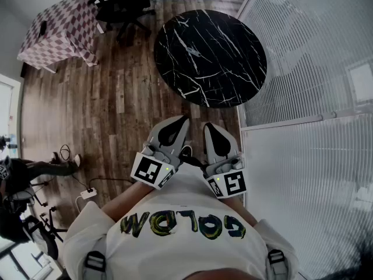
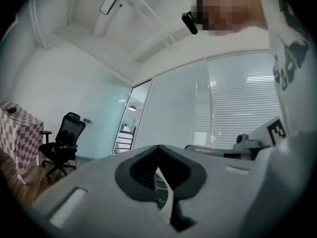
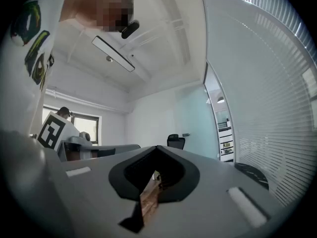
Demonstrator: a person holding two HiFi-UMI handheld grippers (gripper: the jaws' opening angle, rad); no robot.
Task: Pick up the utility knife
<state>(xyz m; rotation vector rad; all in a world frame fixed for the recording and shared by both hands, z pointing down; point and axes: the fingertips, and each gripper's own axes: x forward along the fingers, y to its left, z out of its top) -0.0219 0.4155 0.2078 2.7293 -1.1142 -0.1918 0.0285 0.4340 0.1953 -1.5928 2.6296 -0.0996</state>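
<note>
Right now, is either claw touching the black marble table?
Apart. Head view: wooden floor lies between the marble table and the left claw and right claw.

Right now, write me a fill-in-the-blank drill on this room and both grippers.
1. The black marble table is ____ in shape.
2. The tablecloth at the far left is ____ patterned.
3. The left gripper and the right gripper both have their jaws ____.
Missing words: round; checkered; shut.

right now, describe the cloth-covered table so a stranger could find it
Follow the wood floor to the head view's top left, left of the black office chair. The cloth-covered table stands there. Unlike the round black marble table, it is square-cornered and draped in checks.
</note>
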